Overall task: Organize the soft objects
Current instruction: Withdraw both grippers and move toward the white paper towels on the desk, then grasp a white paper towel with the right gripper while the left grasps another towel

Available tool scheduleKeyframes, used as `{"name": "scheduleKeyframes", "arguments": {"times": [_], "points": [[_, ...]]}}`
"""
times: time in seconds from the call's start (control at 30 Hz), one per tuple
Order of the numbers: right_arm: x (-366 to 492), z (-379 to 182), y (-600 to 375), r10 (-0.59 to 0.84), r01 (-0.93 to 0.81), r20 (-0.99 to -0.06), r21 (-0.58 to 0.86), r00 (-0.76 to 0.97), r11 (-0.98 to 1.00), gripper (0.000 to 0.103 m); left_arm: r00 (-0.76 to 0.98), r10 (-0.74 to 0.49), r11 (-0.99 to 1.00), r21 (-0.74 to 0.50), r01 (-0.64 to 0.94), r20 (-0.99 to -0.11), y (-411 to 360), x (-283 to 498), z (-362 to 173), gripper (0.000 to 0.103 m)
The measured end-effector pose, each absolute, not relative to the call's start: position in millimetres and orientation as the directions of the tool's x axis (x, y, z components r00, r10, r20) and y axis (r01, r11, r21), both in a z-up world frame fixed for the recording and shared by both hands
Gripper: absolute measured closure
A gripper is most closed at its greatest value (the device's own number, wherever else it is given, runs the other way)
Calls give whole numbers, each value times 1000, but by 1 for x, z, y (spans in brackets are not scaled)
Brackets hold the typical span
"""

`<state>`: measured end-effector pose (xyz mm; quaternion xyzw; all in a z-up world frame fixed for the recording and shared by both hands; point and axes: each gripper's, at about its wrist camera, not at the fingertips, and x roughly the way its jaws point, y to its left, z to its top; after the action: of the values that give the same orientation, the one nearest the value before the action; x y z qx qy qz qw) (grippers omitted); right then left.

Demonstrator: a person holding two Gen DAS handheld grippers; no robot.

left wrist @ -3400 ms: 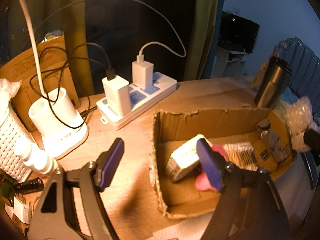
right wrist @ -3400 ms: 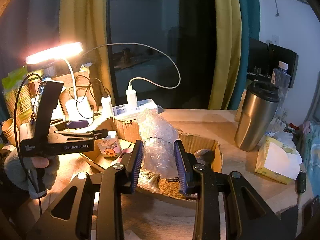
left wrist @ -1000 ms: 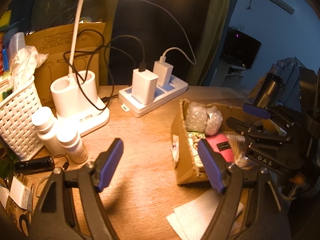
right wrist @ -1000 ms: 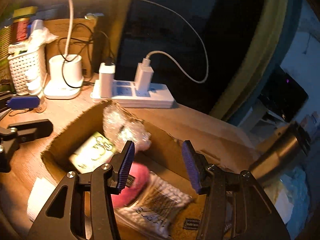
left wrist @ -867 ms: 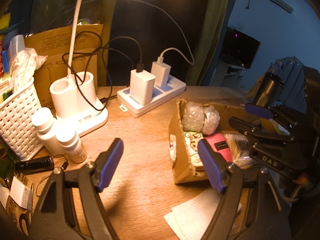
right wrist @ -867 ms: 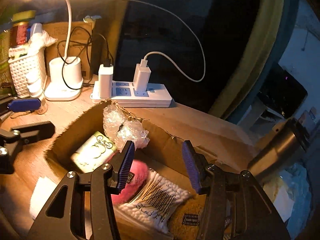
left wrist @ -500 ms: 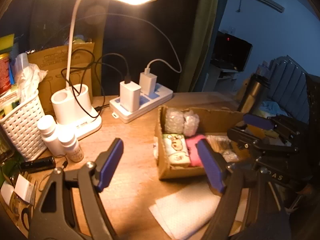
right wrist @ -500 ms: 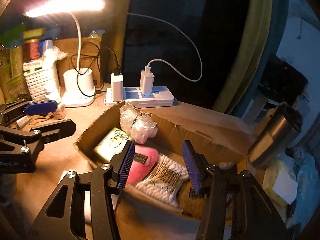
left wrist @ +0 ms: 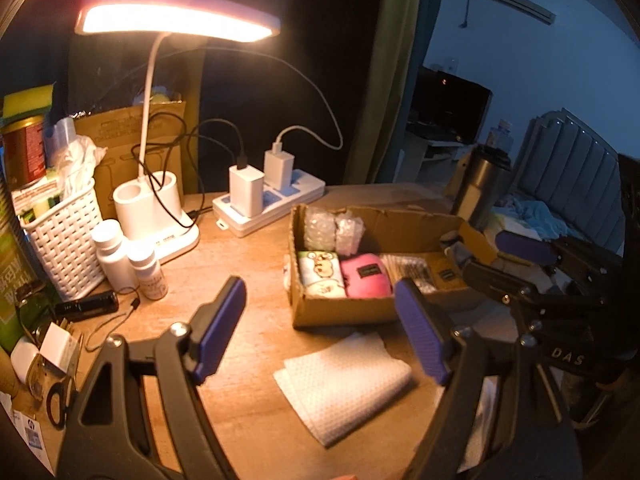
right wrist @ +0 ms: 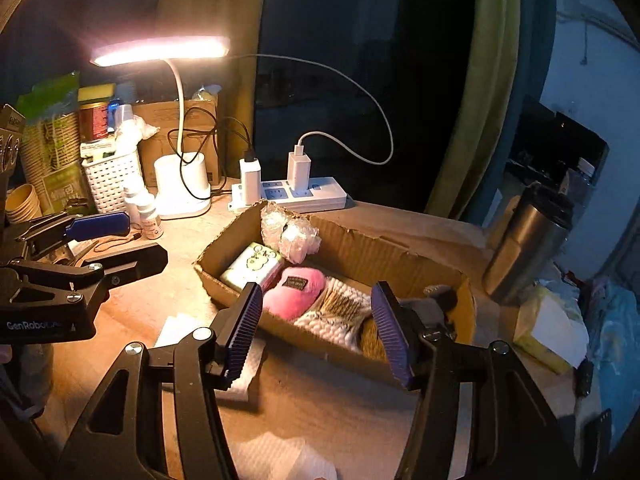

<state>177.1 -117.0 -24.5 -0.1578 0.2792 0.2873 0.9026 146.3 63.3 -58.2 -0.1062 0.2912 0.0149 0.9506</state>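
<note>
Left hand-held gripper (left wrist: 320,328) hangs above the bare desk (left wrist: 248,408), angled downward, jaws wide apart with nothing between them. Right hand-held gripper (right wrist: 316,330) hangs tilted down over the near rim of the cardboard box (right wrist: 344,350); its jaws are opening and grip nothing — the box contents show through the gap, below the pads.

Against the frame one second earlier, both grippers have drawn back and risen: the box looks smaller, and the whole lamp head (left wrist: 176,14) now shows in the left view.

In the right view the box sits at centre. Inside it, the bubble wrap bundle (right wrist: 290,232) lies at 11 o'clock against the far wall, the green printed pack (right wrist: 252,266) just in front of it, the pink plush (right wrist: 294,292) beside that, the cotton swab packet (right wrist: 340,312) touching the plush.

Surroundings: power strip (right wrist: 316,192) at 12 o'clock behind the box, steel tumbler (right wrist: 528,248) at 3 o'clock, white paper towel (left wrist: 344,376) on the desk before the box.
</note>
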Motion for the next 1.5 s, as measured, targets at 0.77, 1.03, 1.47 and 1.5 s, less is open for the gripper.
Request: {"name": "scheduleKeyframes", "arguments": {"times": [0.77,1.03,1.47,1.5], "points": [[115,-69,-173,367,-569,-671,-100,644,816,43,805,-75,977,-205,-59,-589,31,98,-85,25],[110,-97,-170,366,-605,-733,-77,573,792,43,785,-77,976,-207,-66,-615,29,95,-100,25],[123,-133,-153,345,-651,-821,-41,454,758,47,767,-81,974,-215,-76,-636,36,107,-112,25],[124,-132,-154,357,-652,-818,-29,451,757,54,766,-81,973,-216,-77,-638,37,108,-113,25]]}}
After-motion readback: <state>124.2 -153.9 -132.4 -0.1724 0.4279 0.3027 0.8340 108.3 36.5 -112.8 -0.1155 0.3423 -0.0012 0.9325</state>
